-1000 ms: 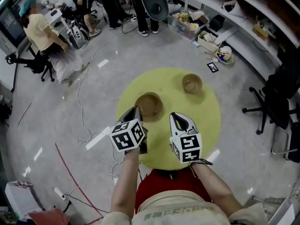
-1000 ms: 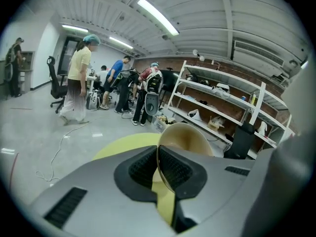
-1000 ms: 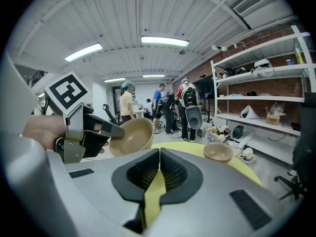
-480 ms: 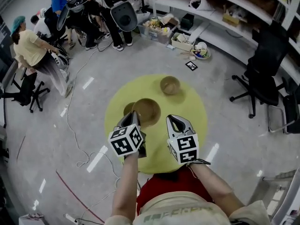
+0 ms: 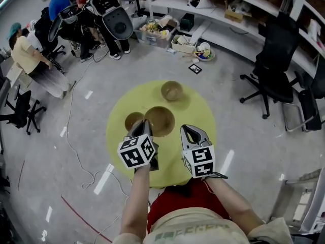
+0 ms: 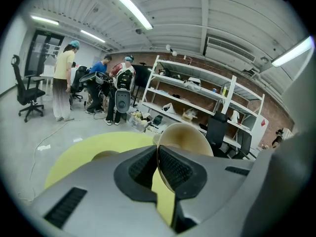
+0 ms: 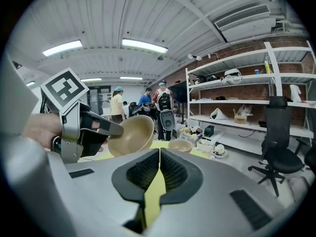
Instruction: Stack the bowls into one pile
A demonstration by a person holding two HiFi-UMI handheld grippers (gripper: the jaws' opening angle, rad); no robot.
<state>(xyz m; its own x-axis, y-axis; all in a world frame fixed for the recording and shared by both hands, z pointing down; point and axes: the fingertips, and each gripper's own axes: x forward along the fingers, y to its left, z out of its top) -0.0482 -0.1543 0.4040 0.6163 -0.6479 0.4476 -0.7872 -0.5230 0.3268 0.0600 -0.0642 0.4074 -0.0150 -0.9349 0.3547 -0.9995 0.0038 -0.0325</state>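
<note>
Three tan bowls are in view over a round yellow table. My left gripper is shut on the rim of one bowl and holds it tilted above the table; in the left gripper view the rim of this bowl sits pinched between the jaws. A second bowl rests on the table just left of the held one. The third bowl stands at the far side. My right gripper hovers to the right, shut with nothing in it. The right gripper view shows the held bowl and the far bowl.
Grey floor surrounds the table. Black office chairs stand at the right, shelving with boxes runs along the back, and several people are at the far left. White cables lie on the floor at the left.
The left gripper has lifted its bowl off the table and carried it slightly right, uncovering the second bowl at its left. The right gripper has kept its place.
</note>
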